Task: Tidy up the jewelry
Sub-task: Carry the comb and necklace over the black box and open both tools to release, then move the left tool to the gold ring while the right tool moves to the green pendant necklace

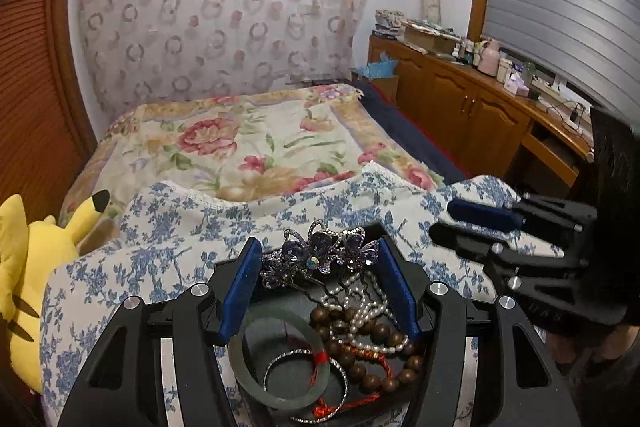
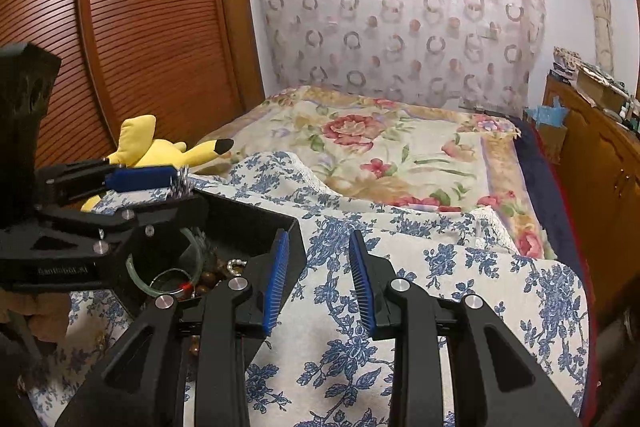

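Observation:
My left gripper [image 1: 318, 255] is shut on a purple rhinestone butterfly hair clip [image 1: 320, 251] and holds it above a black tray [image 2: 256, 223] on the blue-floral cloth. In the tray lie a dark green jade bangle [image 1: 280, 359], a thin silver bangle [image 1: 306, 385], brown wooden beads [image 1: 384, 363], a pearl strand [image 1: 360, 311] and a red cord. My right gripper [image 2: 318, 281] is open and empty, just right of the tray over the cloth. It also shows in the left wrist view [image 1: 476, 223]. The left gripper shows in the right wrist view [image 2: 176, 183] with the clip's sparkle at its tip.
A yellow plush toy [image 1: 36, 267] lies left of the tray. A floral bedspread [image 1: 248, 139] stretches behind the blue-floral cloth [image 2: 400, 307]. A wooden cabinet [image 1: 460, 99] with clutter runs along the right. A slatted wooden door [image 2: 140, 27] stands on the left.

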The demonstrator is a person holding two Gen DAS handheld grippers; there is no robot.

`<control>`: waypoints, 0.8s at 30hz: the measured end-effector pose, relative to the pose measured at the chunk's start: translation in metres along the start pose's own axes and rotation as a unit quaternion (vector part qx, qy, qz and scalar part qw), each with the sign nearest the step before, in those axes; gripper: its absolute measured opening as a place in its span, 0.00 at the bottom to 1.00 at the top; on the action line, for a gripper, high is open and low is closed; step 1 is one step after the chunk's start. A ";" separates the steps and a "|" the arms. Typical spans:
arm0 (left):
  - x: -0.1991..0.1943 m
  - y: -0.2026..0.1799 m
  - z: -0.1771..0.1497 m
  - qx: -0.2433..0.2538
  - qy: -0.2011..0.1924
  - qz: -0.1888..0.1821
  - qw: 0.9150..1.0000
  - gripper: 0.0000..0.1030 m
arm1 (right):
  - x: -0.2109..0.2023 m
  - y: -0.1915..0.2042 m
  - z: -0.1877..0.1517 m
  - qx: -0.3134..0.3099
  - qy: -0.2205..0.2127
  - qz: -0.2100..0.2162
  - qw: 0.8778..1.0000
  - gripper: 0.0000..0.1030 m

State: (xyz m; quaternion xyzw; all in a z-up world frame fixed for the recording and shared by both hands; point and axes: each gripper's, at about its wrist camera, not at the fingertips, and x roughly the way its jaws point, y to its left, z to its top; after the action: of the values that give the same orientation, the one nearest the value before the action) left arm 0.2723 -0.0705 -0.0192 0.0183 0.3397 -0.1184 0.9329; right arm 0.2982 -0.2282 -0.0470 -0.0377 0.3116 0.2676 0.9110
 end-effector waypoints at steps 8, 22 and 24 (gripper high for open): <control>0.007 0.001 0.007 -0.002 -0.005 -0.004 1.000 0.55 | 0.001 0.000 0.000 0.001 0.000 -0.001 1.000 0.33; -0.020 0.009 -0.014 0.003 0.008 0.005 1.000 0.60 | -0.001 0.005 0.000 -0.011 -0.003 -0.006 1.000 0.33; -0.029 0.011 -0.018 0.003 0.005 0.006 1.000 0.62 | -0.006 0.010 0.002 -0.015 -0.006 -0.007 1.000 0.33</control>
State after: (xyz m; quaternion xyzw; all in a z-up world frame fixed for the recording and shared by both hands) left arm 0.2424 -0.0517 -0.0153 0.0237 0.3442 -0.1132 0.9317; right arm 0.2901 -0.2225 -0.0411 -0.0520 0.3015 0.2666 0.9140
